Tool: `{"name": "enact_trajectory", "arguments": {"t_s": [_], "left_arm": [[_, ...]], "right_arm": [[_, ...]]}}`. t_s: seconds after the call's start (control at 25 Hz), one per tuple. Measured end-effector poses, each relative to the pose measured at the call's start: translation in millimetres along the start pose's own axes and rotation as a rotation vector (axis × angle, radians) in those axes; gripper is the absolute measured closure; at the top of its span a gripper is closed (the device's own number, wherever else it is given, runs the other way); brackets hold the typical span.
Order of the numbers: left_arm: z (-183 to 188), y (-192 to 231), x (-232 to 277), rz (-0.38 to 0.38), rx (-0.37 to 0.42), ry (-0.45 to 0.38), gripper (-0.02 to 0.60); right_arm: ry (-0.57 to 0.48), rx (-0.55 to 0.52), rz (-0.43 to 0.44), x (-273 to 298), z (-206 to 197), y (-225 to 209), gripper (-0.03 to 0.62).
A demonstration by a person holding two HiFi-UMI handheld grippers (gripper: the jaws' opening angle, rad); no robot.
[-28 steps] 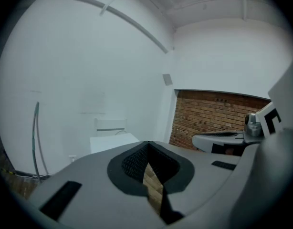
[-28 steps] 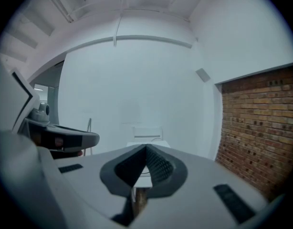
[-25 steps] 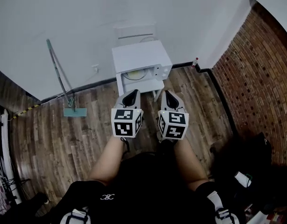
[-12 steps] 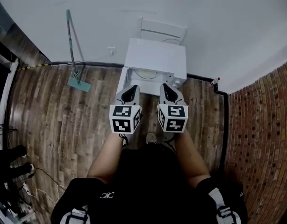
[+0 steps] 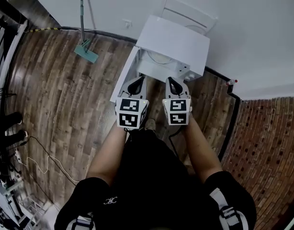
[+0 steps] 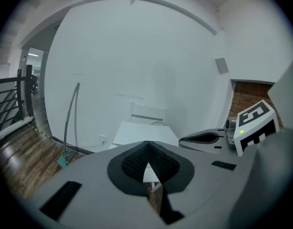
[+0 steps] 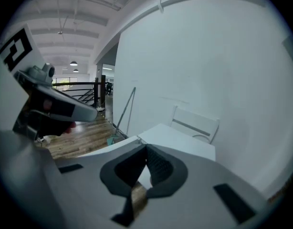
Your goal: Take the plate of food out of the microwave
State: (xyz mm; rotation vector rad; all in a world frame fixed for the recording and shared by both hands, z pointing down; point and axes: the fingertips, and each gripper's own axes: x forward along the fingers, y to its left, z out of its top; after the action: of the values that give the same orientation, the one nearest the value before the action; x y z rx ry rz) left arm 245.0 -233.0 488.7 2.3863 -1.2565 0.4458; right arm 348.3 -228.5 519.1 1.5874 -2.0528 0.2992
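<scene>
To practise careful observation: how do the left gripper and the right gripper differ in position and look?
The left gripper is beside the open door of the microwave; the right gripper faces the microwave's front, away from that door. The left gripper's cube markers differ in pattern from the right gripper's. Both are shut, empty and side by side.

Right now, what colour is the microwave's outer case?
The microwave is white, seen best in the head view.

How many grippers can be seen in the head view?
2. The left gripper is in front of the open microwave, on the left; the right gripper is beside it, on the right. No other seems hidden.
</scene>
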Motion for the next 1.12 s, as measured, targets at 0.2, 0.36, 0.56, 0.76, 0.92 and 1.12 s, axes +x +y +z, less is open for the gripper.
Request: {"name": "enact_trajectory", "arguments": {"t_s": [0.2,0.36,0.56,0.76,0.92,1.12], "left_arm": [[-18,14,28,0.026,0.028,0.038,0.586],[-35,22,54,0.03,0.02,0.06,0.586],[-56,32,79,0.03,-0.011,0.076,0.586],[-77,40,98,0.033,-0.065,0.081,0.586],[-95,51,108,0.049,-0.067,0.105,0.586],[-120,67,103,0.073,-0.092,0.133,0.586]], "right_arm": [[0.037,0.232,0.031,44,-38,-15,0.586],[0.045,0.668,0.038,91,-81,-34,0.585],[0.037,1.075,0.072,149,-130,-39,0.505],[0.025,1.392,0.036,199,-184,-54,0.488],[-0.02,1.624,0.018,238,-217,-61,0.443],[-0.068,1.836,-0.034,281,-253,-63,0.405]]}}
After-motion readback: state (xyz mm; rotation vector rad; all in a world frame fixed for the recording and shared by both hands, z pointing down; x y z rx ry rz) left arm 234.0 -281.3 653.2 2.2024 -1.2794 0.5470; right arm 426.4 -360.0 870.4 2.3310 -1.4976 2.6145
